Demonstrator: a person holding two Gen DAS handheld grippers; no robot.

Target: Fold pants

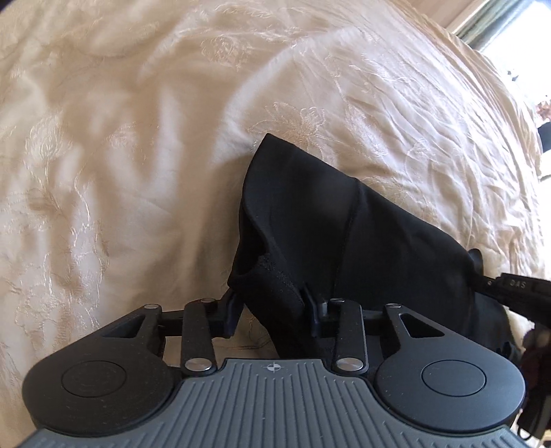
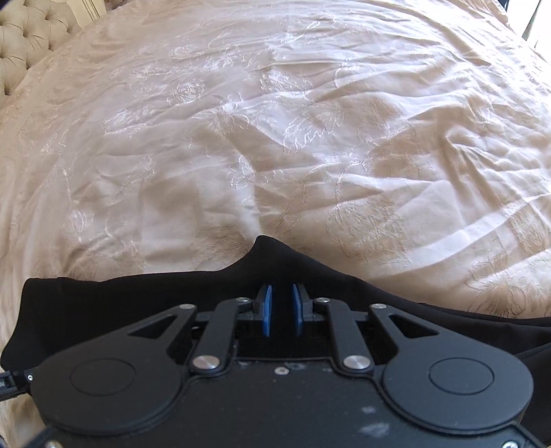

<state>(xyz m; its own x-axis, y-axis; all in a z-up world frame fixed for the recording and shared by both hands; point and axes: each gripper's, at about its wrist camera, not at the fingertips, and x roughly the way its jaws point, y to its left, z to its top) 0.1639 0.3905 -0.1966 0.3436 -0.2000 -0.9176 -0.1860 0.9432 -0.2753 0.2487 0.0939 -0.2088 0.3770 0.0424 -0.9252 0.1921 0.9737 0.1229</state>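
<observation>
The black pants [image 1: 344, 224] lie bunched on a cream embroidered bedspread [image 1: 137, 138]. In the left wrist view my left gripper [image 1: 273, 303] points steeply down, and a thick fold of the pants near a seamed edge fills the space between its fingers, which press on it. Part of my right gripper's body [image 1: 516, 293] shows at the right edge, over the same cloth. In the right wrist view the pants [image 2: 137, 303] stretch across the lower frame. My right gripper [image 2: 281, 293] has its blue pads [image 2: 267, 310] pinching a ridge of black cloth that rises to a peak ahead of them.
The wrinkled bedspread [image 2: 275, 138] fills most of both views. A tufted beige headboard [image 2: 27, 34] stands at the far left corner. A bright window [image 1: 509, 20] lies beyond the bed's right edge, with dark objects by that side.
</observation>
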